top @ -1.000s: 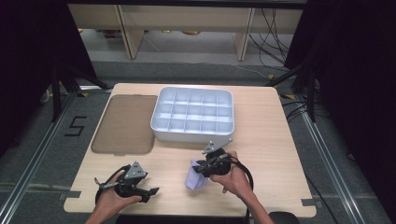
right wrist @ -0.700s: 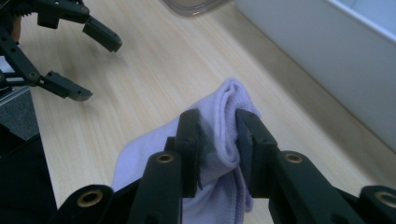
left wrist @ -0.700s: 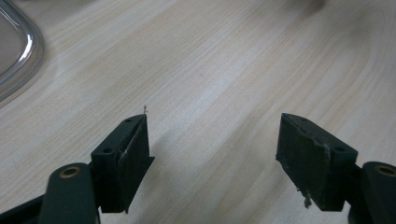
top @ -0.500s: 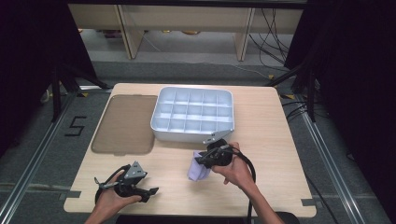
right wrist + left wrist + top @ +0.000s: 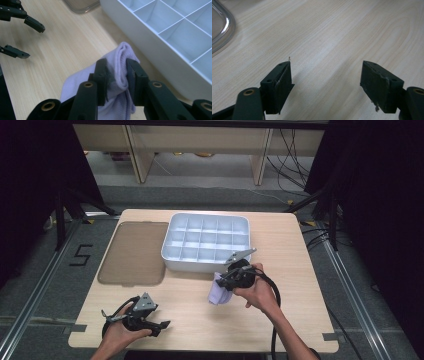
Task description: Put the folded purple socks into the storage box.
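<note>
My right claw point(image 5: 117, 75): clamped on a lilac sock point(image 5: 120, 60), white tray point(image 5: 160, 32) just beyond. My left claw point(image 5: 327, 82): wide, over bare tabletop point(image 5: 332, 30).

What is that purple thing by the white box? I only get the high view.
Observer: It's a soft folded cloth, pale lilac. In the right gripper view the right tongs pinch a bunched fold of it between their black pads.
Operator: Is it touching the box?
Observer: No. The right gripper view shows a strip of bare table between the cloth and the wall of the white tray.
Operator: What about the other tongs?
Observer: In the left gripper view the left tongs stand wide open over bare wood, nothing between them.
Operator: Anything near them?
Observer: Just the rounded corner of the clear lid, at the top left of that view.
</note>
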Motion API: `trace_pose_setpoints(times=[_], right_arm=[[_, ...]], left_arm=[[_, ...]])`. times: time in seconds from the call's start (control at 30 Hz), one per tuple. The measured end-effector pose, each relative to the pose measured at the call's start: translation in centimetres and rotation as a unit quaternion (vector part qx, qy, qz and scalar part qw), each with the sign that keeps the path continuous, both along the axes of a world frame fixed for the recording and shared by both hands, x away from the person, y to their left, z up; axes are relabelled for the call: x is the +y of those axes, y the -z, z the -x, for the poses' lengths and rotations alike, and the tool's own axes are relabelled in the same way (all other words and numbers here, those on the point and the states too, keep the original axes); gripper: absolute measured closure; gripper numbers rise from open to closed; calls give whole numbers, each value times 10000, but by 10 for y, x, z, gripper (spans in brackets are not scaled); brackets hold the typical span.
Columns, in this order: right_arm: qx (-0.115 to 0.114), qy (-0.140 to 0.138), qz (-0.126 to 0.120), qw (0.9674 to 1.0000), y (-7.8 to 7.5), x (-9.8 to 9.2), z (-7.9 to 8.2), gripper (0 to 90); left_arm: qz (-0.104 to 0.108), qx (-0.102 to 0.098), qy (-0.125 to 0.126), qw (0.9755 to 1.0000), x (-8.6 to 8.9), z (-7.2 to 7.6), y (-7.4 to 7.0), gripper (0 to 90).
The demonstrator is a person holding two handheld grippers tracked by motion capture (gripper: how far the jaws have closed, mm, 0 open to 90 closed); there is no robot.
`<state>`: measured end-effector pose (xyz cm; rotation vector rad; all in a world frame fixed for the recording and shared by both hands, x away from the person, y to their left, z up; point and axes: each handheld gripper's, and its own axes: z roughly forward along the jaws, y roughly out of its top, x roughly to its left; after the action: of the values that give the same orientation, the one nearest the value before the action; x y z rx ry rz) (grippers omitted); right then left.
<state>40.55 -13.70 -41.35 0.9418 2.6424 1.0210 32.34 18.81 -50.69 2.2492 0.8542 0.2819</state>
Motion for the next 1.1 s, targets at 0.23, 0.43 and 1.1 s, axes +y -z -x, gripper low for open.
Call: trace_pose_setpoints(times=[0.23,0.43,1.1], right_arm=[[4,159,6,9999,-9,-4,-4,722],[-25,128,31,9999,-22,-13,-12,722],[-161,611,168,9979,-53,-32,-33,722]], left_arm=[[-15,-8,25,10000,0,0,0,245],[117,95,8,9999,-2,1,0,243],[22,32,75,10000,-3,-1,0,242]])
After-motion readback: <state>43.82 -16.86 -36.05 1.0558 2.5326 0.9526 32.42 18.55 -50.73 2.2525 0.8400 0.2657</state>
